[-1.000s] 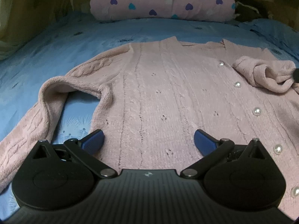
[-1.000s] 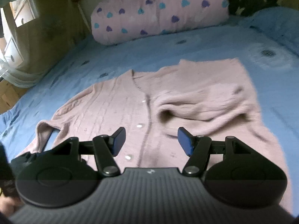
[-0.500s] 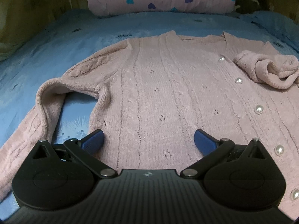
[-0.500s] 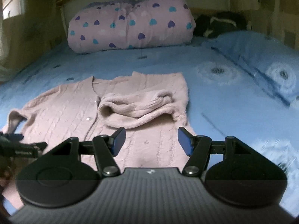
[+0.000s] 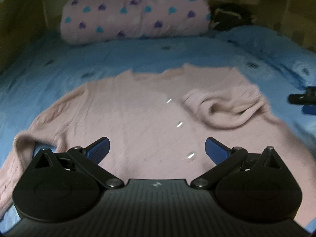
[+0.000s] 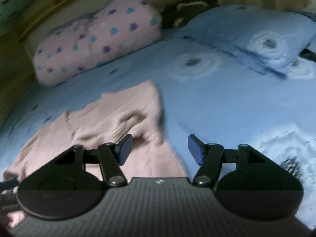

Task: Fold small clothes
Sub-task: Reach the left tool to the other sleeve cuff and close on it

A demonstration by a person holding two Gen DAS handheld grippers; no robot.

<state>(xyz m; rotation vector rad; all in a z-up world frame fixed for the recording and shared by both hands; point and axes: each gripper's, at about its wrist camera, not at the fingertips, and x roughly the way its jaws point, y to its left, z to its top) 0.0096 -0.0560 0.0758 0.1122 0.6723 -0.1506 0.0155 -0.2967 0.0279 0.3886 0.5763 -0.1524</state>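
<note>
A pink knitted cardigan (image 5: 138, 110) with pearl buttons lies flat, front up, on the blue bedsheet (image 5: 138, 59). Its right sleeve (image 5: 223, 108) is folded in over the chest, and its left sleeve (image 5: 21, 152) trails down toward the near left. My left gripper (image 5: 157, 150) hovers open above the cardigan's lower half with nothing between its fingers. In the right wrist view the cardigan (image 6: 122, 118) fills the left side. My right gripper (image 6: 160, 148) is open and empty over the garment's right edge and the bare sheet. Its tip (image 5: 304, 98) shows at the far right of the left wrist view.
A pink pillow with coloured hearts (image 5: 134, 11) lies across the head of the bed, with a dark bundle (image 5: 229, 17) beside it. A blue flowered pillow (image 6: 256, 37) sits at the back right. Wooden boards line the left side of the bed (image 6: 39, 9).
My left gripper has risen and pulled back, so the whole cardigan now shows. My right gripper has swung right, from above the folded sleeve to the garment's right edge. Both views are motion-blurred.
</note>
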